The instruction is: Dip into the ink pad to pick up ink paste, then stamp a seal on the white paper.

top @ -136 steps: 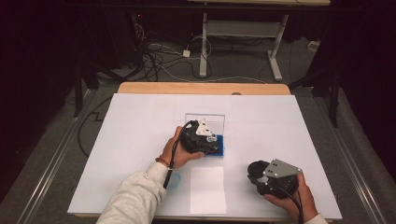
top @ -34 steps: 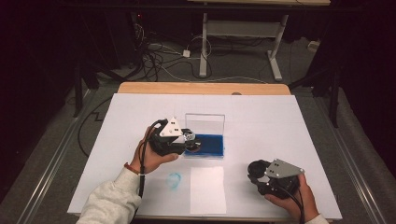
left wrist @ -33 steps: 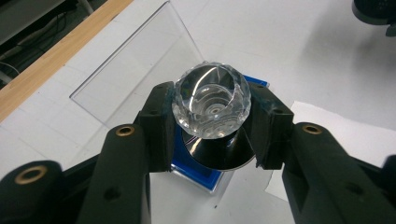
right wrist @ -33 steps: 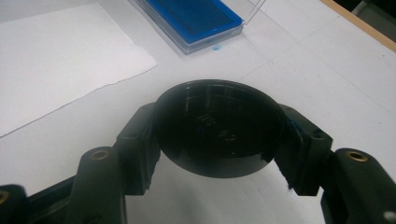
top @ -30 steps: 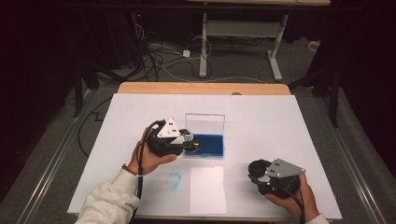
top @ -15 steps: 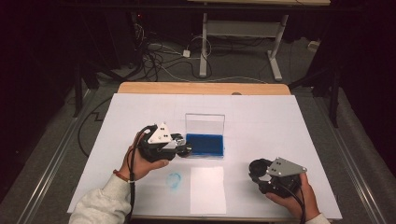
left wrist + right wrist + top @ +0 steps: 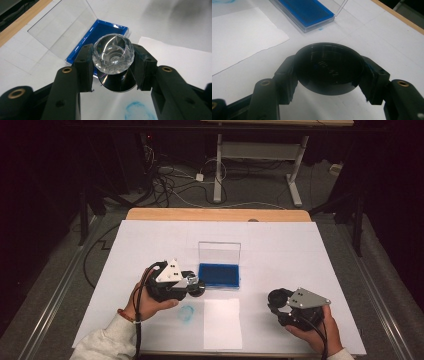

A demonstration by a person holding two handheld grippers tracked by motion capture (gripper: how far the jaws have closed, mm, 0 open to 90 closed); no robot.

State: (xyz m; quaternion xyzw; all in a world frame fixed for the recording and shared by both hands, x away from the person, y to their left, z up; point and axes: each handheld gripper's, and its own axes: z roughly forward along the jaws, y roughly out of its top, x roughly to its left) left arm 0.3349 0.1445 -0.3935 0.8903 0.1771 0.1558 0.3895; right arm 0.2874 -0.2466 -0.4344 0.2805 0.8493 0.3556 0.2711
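Note:
My left gripper (image 7: 196,287) (image 7: 112,75) is shut on a stamp (image 7: 113,53) with a clear faceted knob and a round black base. It holds the stamp just left of the blue ink pad (image 7: 218,275) (image 7: 105,30), whose clear lid (image 7: 219,252) stands open at the back. A faint blue round print (image 7: 186,312) (image 7: 137,111) marks the white surface below the stamp. At the front right, my right gripper (image 7: 276,298) (image 7: 329,75) is shut on a round black cap (image 7: 329,62) held low over the table.
A loose white paper sheet (image 7: 222,322) (image 7: 239,35) lies in front of the ink pad, between the two hands. The white table cover ends at a wooden edge (image 7: 215,214) at the back. Cables and desk legs lie on the floor beyond.
My left gripper has come off the ink pad with the stamp, moving left and toward the person. The right gripper has stayed where it was.

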